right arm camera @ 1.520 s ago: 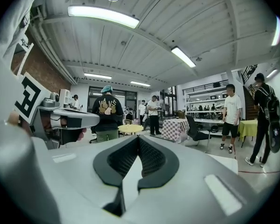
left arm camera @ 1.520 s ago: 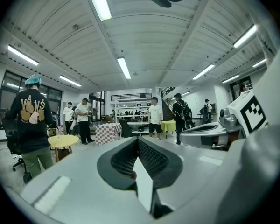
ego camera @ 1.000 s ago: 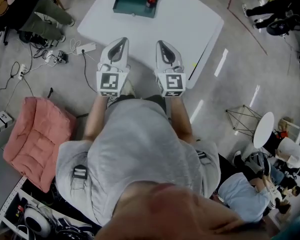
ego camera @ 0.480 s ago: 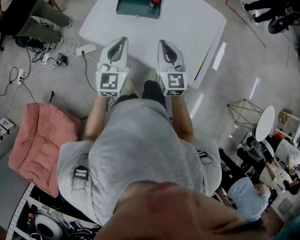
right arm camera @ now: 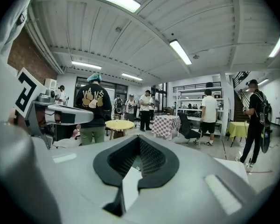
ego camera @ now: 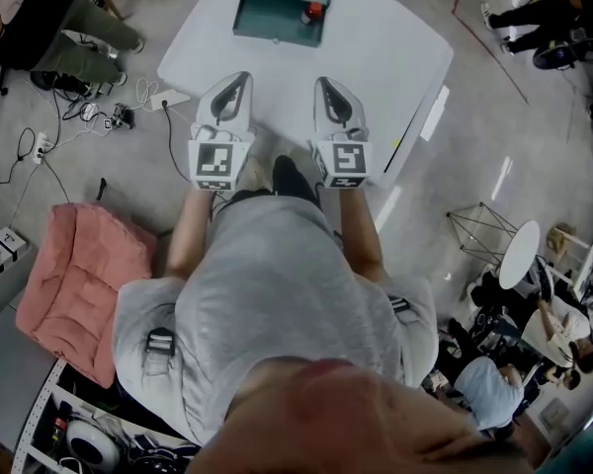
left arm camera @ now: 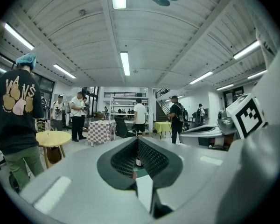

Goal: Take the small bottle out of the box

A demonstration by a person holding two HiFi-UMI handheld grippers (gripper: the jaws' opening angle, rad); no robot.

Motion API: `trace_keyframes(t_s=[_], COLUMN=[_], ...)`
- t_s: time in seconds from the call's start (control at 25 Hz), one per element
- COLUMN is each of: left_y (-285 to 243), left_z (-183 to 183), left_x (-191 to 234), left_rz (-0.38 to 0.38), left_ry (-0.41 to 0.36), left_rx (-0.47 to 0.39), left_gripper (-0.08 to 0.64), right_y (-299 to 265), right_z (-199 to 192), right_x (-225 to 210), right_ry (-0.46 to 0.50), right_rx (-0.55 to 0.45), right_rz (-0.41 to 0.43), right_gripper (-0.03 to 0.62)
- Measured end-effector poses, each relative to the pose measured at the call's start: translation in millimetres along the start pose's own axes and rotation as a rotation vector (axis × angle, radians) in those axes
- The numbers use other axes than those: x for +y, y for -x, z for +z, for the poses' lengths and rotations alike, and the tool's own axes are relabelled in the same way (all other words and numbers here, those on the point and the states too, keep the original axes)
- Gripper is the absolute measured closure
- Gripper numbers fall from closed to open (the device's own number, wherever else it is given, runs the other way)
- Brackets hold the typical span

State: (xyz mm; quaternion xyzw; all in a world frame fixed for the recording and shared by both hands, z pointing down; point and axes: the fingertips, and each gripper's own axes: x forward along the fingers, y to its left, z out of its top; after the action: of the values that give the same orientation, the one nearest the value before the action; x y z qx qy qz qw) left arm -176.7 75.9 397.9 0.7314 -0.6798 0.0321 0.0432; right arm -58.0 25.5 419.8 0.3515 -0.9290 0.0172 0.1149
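In the head view a teal open box point(ego camera: 275, 16) sits at the far side of a white table point(ego camera: 385, 52). The small bottle point(ego camera: 312, 13), with a red cap, stands inside the box at its right end. My left gripper point(ego camera: 241, 81) and right gripper point(ego camera: 325, 85) are held side by side over the table's near edge, well short of the box. Both point toward it and both are shut with nothing in them. The left gripper view point(left arm camera: 138, 146) and right gripper view point(right arm camera: 139, 148) look out level across the room, jaws together.
A pink cushion point(ego camera: 79, 284) lies on the floor at the left, with cables and a power strip point(ego camera: 168, 97) beside the table's left corner. A seated person point(ego camera: 40, 18) is at the far left. A wire stool point(ego camera: 484, 230) and a round white table point(ego camera: 519, 255) stand to the right.
The table and box have slid slightly right and down in the head view. Both grippers stay side by side and shut. A shoe now shows between them.
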Motion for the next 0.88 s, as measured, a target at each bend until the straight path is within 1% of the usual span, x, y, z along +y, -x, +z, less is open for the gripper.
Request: trace_keyframes(t_s=[0.36, 0.88], left_y=[-57, -126], left_z=[-4, -15], left_x=[17, 33], left_rz=[0.027, 0.062], left_ry=[0.018, 0.027], left_rx=[0.031, 0.076], left_gripper=[0.549, 0.549], right_y=[-55, -113], right_z=[0, -12], right_x=[-36, -82], right_ry=[-0.018, -0.042], right_rx=[0.017, 0.063], right_rz=[0.035, 0.071], right_gripper=[0.589, 0.589])
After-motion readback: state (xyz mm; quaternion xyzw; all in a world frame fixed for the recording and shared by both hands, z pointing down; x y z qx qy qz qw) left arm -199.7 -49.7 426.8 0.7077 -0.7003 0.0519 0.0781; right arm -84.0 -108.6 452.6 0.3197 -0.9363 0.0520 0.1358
